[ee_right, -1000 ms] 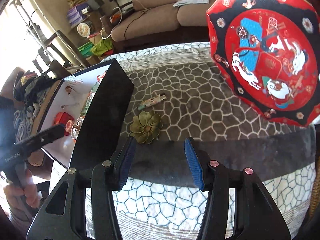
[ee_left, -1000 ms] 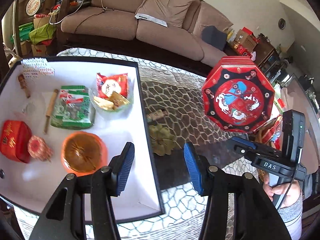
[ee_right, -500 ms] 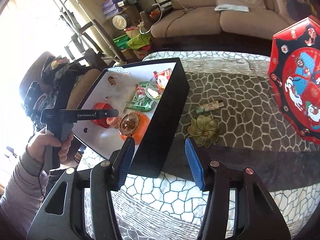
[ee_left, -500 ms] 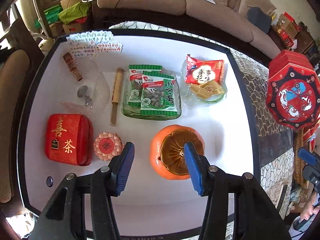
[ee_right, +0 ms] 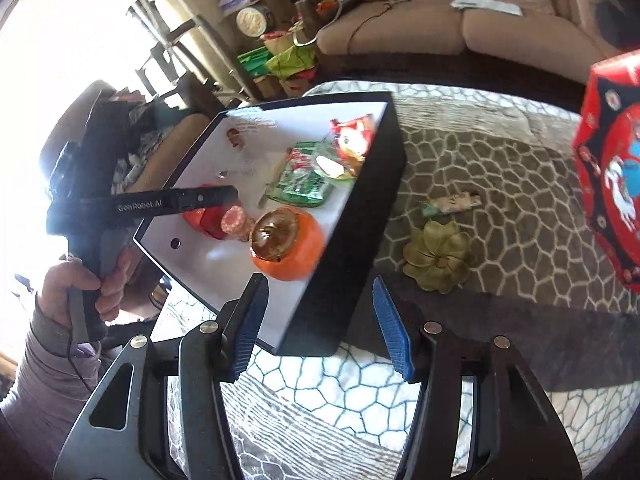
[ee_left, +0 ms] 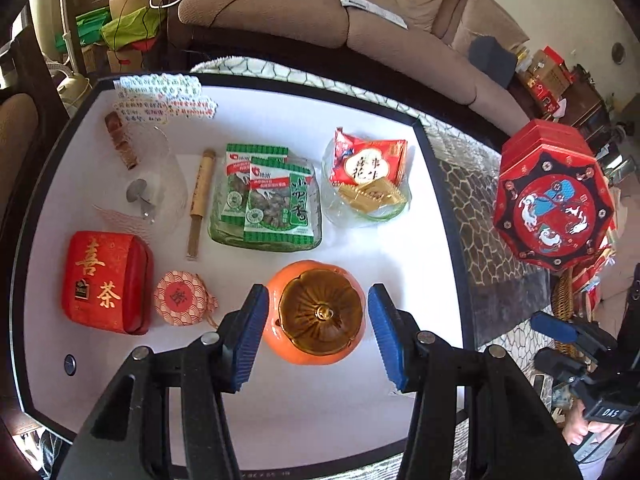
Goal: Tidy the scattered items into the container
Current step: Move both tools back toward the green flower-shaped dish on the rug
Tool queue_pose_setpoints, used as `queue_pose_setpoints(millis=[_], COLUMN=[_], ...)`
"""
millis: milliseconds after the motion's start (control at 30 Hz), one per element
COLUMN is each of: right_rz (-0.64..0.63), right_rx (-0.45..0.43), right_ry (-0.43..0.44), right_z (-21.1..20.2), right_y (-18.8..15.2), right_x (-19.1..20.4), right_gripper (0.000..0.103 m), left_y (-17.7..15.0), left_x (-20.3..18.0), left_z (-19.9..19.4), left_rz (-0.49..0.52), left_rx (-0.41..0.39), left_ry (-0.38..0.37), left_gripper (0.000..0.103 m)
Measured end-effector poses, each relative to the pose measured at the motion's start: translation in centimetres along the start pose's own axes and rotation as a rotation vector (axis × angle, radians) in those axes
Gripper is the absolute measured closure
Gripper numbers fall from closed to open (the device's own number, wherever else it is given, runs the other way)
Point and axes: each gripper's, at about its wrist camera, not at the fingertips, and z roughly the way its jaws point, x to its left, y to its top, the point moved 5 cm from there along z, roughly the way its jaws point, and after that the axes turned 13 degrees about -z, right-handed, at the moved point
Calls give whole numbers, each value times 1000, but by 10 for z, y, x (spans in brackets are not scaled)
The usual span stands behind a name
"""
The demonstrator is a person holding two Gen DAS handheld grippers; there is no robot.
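Left gripper (ee_left: pixel 316 334), fingers spread and holding nothing, frames the glossy orange persimmon-shaped jar (ee_left: pixel 316 314) on the white floor of the black-walled box (ee_left: pixel 448 216). Right gripper (ee_right: pixel 320 326), likewise spread and unloaded, hovers at the box's near corner. A ribbed green flower-shaped dish (ee_right: pixel 438 257) and slim printed tube (ee_right: pixel 450 205) lie just beside each other on the cobble-patterned cloth (ee_right: pixel 500 168), near the box's outer wall.

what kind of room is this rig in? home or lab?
Most likely a home living room: a beige sofa stands behind the low table with the patterned cloth, household boxes and bags are piled in the corner, and a red festive gift box stands on the table.
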Motion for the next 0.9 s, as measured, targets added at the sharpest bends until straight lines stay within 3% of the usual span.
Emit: queue_pose_setpoints(millis=[33,100,167,233,300,433,467,533,667,700,900], right_rz=[-39,-132,-202,-254,-270,-347,-337,-303,-198,-176,-336], right_rx=[20,93,166,261,362,556,584,592,647,664,671], right_ry=[-9,-34,-95,-102,-96,-185,-166,-128,-74,-55,-123], right_z=[10,35,59,85,108,147,152,157,172,176,183], right_y=[11,31,44,50,48,30,25,24,22,20,16], right_x=[13,37,53,63,67,67,64,59,42,39,42], right_gripper=[49,29,28,28,29,29,28,27,41,37,31], left_y=[3,8,11,11,12,12,11,10,12,12,13], left_x=[4,14,26,39,52,72,75,80,90,92,93], left_z=[-11,-32,-46,-54,-58,-60,-58,-54,-46,-44,-36], left_rz=[-5,-5,-9,-23,-31,-55,-58,-65,-82,-84,-79], left_rx=[-20,-61,-84,-85,-88,-87,-83,-75,-61,-59,-55], left_ry=[-2,7,18,13,10,-26,-35,-57,-92,-92,-121], left_gripper=[51,51,51,51,51,51,51,51,51,51,51])
